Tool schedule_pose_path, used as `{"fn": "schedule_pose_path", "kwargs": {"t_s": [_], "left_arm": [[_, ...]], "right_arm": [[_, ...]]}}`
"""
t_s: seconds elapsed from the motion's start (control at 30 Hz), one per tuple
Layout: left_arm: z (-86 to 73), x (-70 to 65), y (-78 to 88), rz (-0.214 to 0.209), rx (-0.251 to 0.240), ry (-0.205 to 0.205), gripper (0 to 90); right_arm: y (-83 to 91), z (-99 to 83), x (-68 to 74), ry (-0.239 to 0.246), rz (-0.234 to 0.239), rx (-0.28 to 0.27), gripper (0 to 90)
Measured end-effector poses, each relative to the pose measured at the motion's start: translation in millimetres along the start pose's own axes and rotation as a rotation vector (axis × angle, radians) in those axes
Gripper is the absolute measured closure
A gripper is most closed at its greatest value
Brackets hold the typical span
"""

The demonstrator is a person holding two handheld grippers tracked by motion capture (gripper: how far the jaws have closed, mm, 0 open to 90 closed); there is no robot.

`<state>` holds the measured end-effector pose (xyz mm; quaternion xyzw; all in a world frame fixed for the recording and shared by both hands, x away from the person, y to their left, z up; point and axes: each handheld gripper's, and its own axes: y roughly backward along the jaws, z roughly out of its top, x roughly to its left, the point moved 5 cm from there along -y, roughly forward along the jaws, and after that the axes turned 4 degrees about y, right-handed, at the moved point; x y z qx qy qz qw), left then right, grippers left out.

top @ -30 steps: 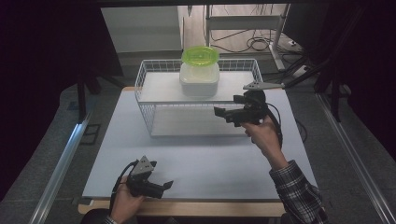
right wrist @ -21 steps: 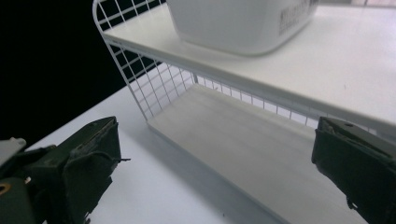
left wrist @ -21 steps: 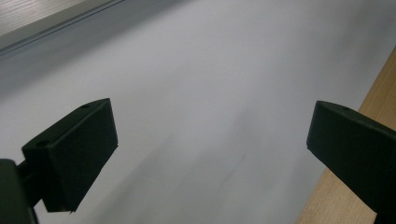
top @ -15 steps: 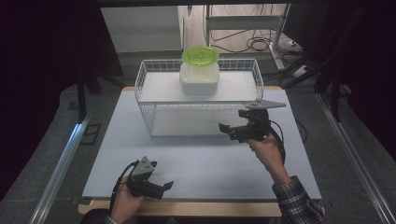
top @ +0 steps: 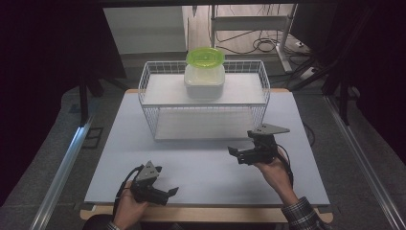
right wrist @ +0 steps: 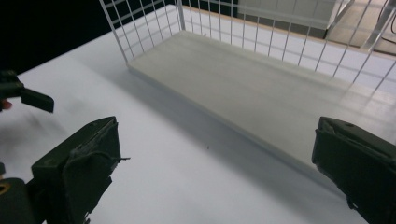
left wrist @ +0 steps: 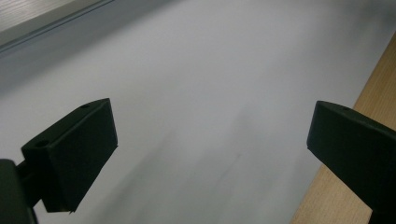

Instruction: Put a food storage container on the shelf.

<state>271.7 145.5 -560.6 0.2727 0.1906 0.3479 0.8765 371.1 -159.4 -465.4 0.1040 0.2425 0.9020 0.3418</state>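
The lidded container (top: 204, 75) atop the wire rack (top: 158, 129) looks light, rigid, slippery (best gripped by its sides); both grippers' fingers gape wide, empty.

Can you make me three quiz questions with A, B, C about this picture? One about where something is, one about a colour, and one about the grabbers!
1. Where is the box with the lid?
A. on the top shelf of the wire rack
B. on the table by the left gripper
C. on the floor

2. What colour is the lid?
A. red
B. green
C. black

3. How are the two grippers?
A. both open, holding nothing
B. both shut on the box
C. one is holding the lid

Answers:
1 A, the box sits on the upper board of the wire rack.
2 B, the lid is bright green.
3 A, the left gripper and right gripper have jaws wide apart with nothing between.
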Motion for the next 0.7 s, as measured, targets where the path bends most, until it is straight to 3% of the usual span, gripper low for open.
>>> {"fn": "schedule_pose_path", "kwargs": {"t_s": [0.27,0.53,0.63,0.7], "left_arm": [[0.2,-0.5,0.4,-0.002,-0.001,-0.006,1.6],[-0.5,-0.7,-0.3,0.004,0.007,-0.013,1.5],[-0.7,-0.8,-0.6,0.007,0.011,-0.015,1.3],[-0.3,-1.0,-0.8,0.01,0.01,-0.016,1.2]], "right_arm": [[-1.6,-32.1,5.8,0.02,-0.009,0.053,0.7],[-4.4,-73.4,14.2,0.032,0.002,0.176,0.0],[-7.1,-84.8,15.3,0.049,-0.006,0.234,0.0],[-8.6,-86.3,15.4,0.06,-0.017,0.243,0.0]]}}
